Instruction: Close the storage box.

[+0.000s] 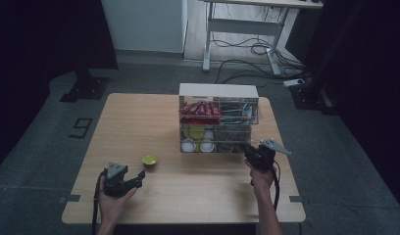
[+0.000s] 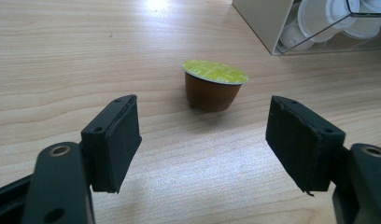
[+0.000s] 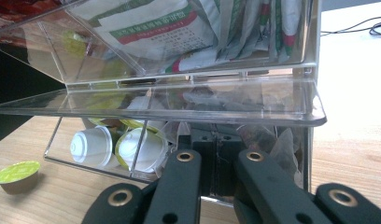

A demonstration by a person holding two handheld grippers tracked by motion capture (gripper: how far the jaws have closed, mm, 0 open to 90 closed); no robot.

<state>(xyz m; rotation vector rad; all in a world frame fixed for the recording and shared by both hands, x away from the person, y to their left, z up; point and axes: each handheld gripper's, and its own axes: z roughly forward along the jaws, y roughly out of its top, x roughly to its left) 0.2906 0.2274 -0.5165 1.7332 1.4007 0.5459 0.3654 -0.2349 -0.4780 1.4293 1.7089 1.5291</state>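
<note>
Left gripper (image 2: pixel 202 140) sat wide open just short of the green-lidded capsule (image 2: pixel 213 84), while the right gripper (image 3: pixel 217 161) looked clenched against the clear organizer (image 3: pixel 272 100), probably pinching its front edge.

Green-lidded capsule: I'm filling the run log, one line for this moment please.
left gripper open, short of capsule | right gripper shut at clear organizer | capsule upright on table

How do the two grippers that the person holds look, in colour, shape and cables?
Both the left gripper and the right gripper are black, each topped by a grey three-cornered plate, with a black cable trailing back. The jaws carry thick black foam pads and brass-coloured rivets. The forearms are bare.
</note>
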